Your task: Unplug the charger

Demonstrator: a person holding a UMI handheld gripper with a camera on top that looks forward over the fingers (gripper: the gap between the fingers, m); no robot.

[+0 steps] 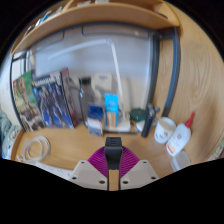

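My gripper [113, 152] is low over a wooden desk [70, 152]. Its magenta pads [99, 158] narrow to a point at the fingertips. A small black charger block [113, 145] sits right between the tips, and both fingers press on its sides. No socket or cable on the charger shows from here. The desk surface shows through the gap behind the charger.
Books [45, 100] stand at the back left, with a coil of white cable [35, 148] in front of them. A blue box [112, 104] and small bottles stand beyond the fingers. A white cup [165, 128] and a red-capped bottle [183, 135] are at the right. A shelf [90, 20] hangs overhead.
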